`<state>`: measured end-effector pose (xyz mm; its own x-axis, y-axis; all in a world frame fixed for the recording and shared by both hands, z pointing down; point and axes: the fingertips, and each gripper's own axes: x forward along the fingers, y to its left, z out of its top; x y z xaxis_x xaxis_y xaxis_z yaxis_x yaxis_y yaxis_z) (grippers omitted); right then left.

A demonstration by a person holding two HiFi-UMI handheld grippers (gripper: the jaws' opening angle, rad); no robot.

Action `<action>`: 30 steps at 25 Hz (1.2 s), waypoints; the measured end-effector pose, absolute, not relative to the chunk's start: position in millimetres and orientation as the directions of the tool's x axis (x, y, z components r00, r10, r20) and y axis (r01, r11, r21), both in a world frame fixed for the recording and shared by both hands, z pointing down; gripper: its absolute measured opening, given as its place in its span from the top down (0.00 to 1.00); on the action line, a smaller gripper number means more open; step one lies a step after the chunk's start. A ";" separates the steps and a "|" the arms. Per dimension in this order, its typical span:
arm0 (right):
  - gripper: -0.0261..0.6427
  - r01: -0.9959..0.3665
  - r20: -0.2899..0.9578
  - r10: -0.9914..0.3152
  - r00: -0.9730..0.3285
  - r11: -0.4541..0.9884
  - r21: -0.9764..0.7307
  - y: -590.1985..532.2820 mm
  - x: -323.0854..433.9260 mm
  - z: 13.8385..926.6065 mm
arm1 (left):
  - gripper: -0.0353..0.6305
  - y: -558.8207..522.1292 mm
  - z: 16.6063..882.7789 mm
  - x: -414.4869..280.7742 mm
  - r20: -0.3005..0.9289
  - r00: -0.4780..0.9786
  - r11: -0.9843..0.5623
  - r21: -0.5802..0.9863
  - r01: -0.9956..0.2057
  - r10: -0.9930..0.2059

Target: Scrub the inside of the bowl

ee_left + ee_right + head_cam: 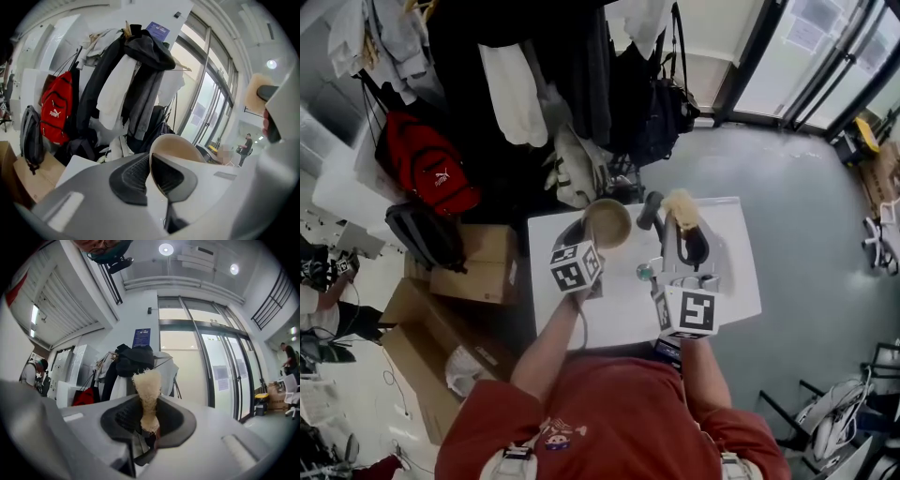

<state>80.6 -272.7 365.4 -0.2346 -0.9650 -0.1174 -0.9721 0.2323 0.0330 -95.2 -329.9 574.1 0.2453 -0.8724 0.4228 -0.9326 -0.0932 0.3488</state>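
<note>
Left gripper [150, 168] pinches bowl [180, 145] rim, right gripper [147, 420] clamps a scrubber [146, 385]; only head view shows table [731, 281].

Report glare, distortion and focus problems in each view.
Head view: fisheye bends the room's edges; windows overexposed, table evenly lit. Left gripper view: heavy barrel distortion, black corners; bowl sharp, the windows washed out too. Right gripper view: ceiling lamps flare; scrubber in focus.
</note>
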 end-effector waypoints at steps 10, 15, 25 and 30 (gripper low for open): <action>0.85 -0.961 -0.146 -0.950 -0.276 0.278 0.010 -267.8 60.5 357.4 | 0.91 -317.5 488.2 -96.4 0.227 0.208 -0.185 0.115 -0.976 -0.951; 0.85 -0.953 -0.156 -0.941 -0.299 0.302 0.010 -265.2 52.4 354.2 | 0.91 -307.8 438.5 -96.3 0.114 0.210 -0.199 0.096 -0.975 -0.971; 0.85 -0.915 -0.185 -0.900 -0.395 0.403 -0.010 -254.6 35.8 342.5 | 0.91 -281.4 375.3 -101.1 -0.055 0.160 -0.157 -0.055 -0.986 -0.986; 0.85 -0.852 -0.183 -0.836 -0.518 0.522 0.031 -245.2 4.1 337.7 | 0.91 -277.9 369.0 -103.7 -0.074 0.140 -0.137 -0.041 -0.990 -0.987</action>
<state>4.1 -245.2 337.7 -0.5182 -0.8355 -0.1826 -0.8524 0.5219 0.0309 -103.7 -277.9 369.0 0.1399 -0.9874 -0.0738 -0.9897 -0.1371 -0.0410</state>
